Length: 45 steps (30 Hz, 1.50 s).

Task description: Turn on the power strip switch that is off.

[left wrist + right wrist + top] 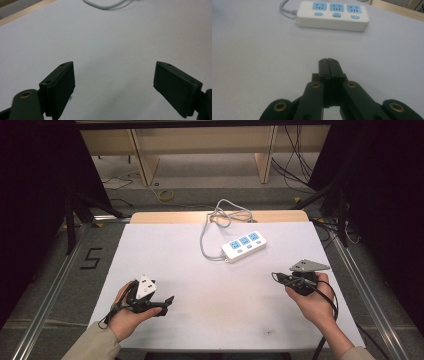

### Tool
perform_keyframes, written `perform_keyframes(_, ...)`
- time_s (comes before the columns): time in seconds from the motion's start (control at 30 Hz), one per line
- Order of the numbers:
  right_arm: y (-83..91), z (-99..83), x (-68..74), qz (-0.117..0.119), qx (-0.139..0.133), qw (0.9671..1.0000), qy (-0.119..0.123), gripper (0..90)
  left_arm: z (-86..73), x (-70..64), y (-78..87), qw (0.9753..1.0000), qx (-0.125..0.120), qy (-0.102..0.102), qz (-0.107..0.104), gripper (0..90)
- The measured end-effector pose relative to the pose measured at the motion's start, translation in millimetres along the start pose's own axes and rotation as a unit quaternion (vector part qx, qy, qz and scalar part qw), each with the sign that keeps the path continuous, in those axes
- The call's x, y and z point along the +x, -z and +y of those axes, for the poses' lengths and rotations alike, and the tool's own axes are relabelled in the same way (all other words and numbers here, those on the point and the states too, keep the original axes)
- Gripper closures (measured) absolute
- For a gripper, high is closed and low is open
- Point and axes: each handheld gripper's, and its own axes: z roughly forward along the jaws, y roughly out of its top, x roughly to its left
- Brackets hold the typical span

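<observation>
1. The right claw (pixel 329 60) was pressed fully closed on nothing, low over the counter (pixel 210 285), aimed at the strip (pixel 333 15).
2. The left claw (pixel 114 82) gaped wide and empty above bare sheet, well apart from the strip (pixel 244 246).
3. The strip lay flat at the counter's far middle, sockets up, its cord (pixel 215 222) looping off the back edge.
4. Risk: a closed claw would likely shove the strip away instead of gripping it, and the slack cord could snag or drag.
5. The plug end was cut off from sight; the switches were probably off, but too small to tell.
</observation>
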Motion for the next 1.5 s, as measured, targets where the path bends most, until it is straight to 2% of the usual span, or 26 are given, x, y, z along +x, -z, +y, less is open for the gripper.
perform_keyframes(0.4, -12.3, 9.4, -4.0, 0.0, 0.009, 0.9999, -0.006, 90.0, 0.4, -0.2, -1.1, 1.0, 0.0, 0.009, -0.001, 17.6)
perform_keyframes(0.9, -31.9, 28.3, -6.2, 0.0, 0.011, 0.9999, -0.008, 90.0, 0.9, -0.7, -1.6, 1.0, 0.002, 0.005, -0.005, 17.6)
perform_keyframes(1.5, -55.0, 39.9, -6.2, -0.002, 0.019, 0.9997, -0.012, 90.0, 0.8, -0.9, -1.8, 1.0, 0.002, 0.005, -0.006, 17.5)
